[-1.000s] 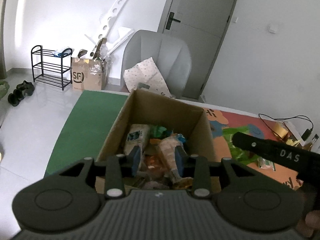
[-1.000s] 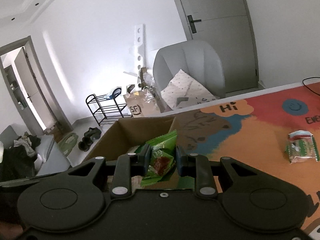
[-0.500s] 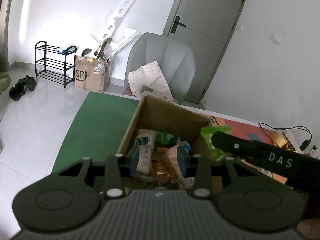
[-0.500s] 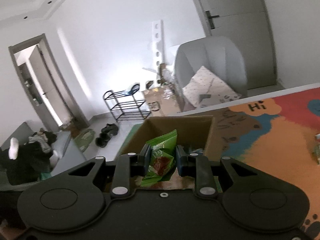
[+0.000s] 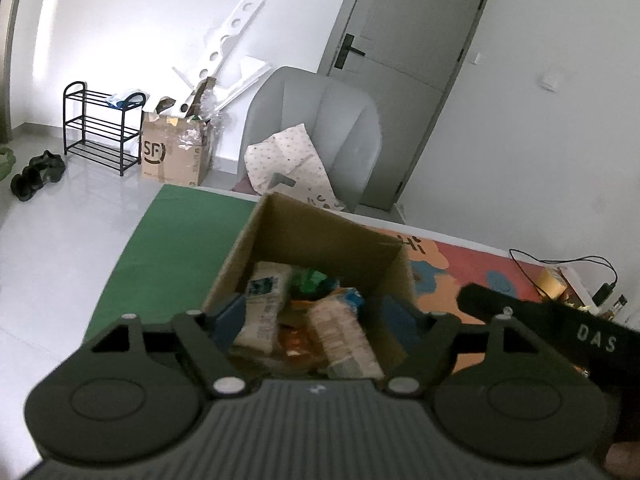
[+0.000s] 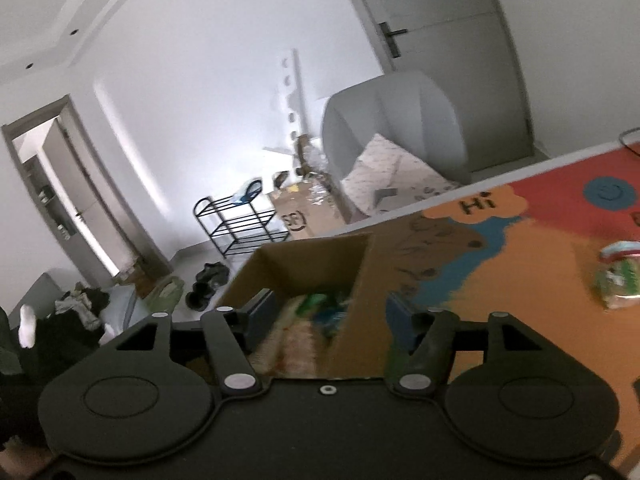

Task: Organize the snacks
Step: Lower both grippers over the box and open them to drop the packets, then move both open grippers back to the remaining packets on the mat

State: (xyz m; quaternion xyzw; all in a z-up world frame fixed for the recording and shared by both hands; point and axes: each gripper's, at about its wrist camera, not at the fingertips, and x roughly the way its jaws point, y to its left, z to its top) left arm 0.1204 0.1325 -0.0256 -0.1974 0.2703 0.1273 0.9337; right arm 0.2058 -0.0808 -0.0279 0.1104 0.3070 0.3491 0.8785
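- Step in hand: drop-off. Both your claws hang over the open brown cardboard box (image 5: 320,240) on the worktop, and the snacks lie loose inside it.
- Left claw (image 5: 316,320): its jaws have just been opening and stand wide; nothing is between them, and the packets show below in the box.
- Right claw (image 6: 324,320): its jaws have just been opening and stand apart, straddling the box's right wall; nothing is gripped. You cannot pick out a separate green packet in this blurred view.
- Box contents, as counted from the left view: one pale cream packet with a blue label (image 5: 262,304), one tan ribbed packet (image 5: 344,336), one green packet (image 5: 310,280), something orange between them; more may lie hidden beneath.
- Outside the box: one green-and-white snack bag (image 6: 618,280) on the colourful printed mat (image 6: 520,272), well apart to the right.
- Next move, as judged: lift your right claw clear of the box wall, carry it to that bag, and close on it squarely.
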